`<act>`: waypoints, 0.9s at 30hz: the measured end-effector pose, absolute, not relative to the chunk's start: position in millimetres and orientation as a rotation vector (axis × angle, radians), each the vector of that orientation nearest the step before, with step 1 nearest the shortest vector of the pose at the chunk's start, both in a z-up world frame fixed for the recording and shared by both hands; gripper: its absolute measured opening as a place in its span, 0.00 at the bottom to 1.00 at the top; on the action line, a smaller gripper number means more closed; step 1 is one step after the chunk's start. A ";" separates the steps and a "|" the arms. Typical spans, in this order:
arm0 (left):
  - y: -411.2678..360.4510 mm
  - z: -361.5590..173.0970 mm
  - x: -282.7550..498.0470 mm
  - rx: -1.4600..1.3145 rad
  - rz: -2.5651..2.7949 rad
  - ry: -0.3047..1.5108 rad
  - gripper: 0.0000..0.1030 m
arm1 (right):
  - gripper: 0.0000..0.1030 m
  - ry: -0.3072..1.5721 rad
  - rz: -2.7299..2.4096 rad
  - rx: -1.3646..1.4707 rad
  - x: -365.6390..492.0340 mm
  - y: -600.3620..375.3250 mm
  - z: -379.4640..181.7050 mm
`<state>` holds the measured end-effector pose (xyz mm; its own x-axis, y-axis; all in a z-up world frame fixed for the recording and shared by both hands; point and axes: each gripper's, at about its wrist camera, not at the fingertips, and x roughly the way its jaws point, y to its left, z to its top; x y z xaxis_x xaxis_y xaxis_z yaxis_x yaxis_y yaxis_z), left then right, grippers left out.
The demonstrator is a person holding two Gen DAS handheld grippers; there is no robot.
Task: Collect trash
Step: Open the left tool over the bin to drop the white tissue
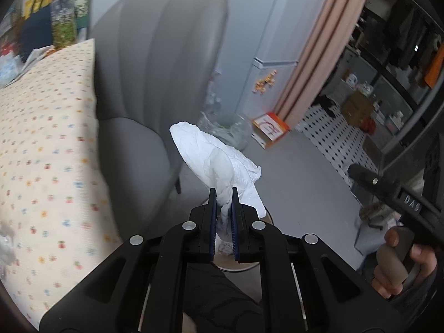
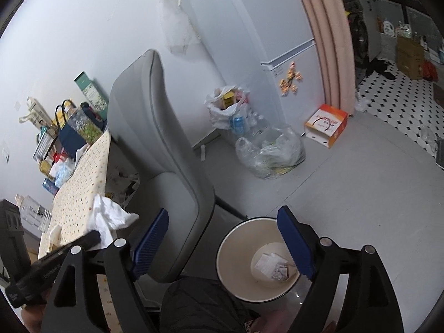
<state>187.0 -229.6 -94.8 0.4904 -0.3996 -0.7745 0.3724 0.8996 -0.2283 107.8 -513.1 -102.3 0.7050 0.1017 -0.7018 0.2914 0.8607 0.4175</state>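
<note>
White crumpled tissue (image 1: 219,161) pinched in left tool (image 1: 223,194); right tool (image 2: 222,238) spread wide, empty.

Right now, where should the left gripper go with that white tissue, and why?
Probably a short move over the bin, then let go. The left gripper is shut on the tissue, and the bin sits open below with paper scraps already inside. The right gripper is open and holds nothing.
</note>
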 end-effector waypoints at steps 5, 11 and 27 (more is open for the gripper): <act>-261.5 -104.7 189.6 -0.006 -0.527 0.981 0.09 | 0.78 0.771 -0.160 0.555 94.6 -536.7 -99.8; -295.4 -127.6 193.7 0.033 -0.589 1.049 0.09 | 0.78 0.748 -0.199 0.580 84.4 -560.2 -97.0; -316.1 -157.0 207.5 -0.015 -0.587 1.143 0.58 | 0.81 0.789 -0.224 0.596 83.4 -574.2 -116.5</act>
